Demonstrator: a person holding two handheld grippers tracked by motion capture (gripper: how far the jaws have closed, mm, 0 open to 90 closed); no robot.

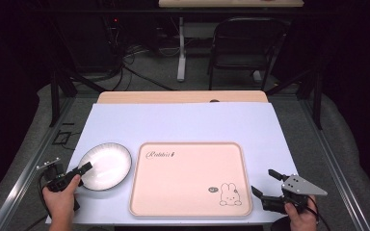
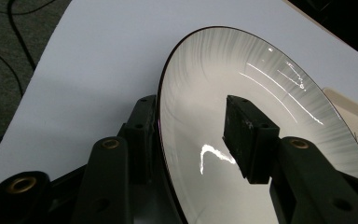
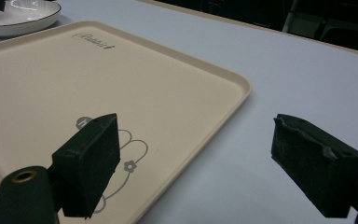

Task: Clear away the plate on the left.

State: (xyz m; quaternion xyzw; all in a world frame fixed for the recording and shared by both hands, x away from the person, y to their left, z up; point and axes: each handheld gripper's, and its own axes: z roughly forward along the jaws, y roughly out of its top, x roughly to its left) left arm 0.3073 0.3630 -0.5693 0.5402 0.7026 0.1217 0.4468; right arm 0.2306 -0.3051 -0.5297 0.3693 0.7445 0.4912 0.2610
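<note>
Plate [image 2: 242,88] rim between left hand-held gripper [image 1: 79,172] jaws (gripped), right hand-held gripper [image 3: 209,161] wide open.

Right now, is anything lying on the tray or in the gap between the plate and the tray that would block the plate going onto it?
Nothing visible does. The plate sits just left of the tray, with the left gripper straddling its rim, one jaw inside and one outside. The tray's surface is bare apart from its print, and the right gripper waits open off its right edge.

Script word "Rabbit" on the pink tray [image 1: 188,192]; smaller print unreadable.
</note>
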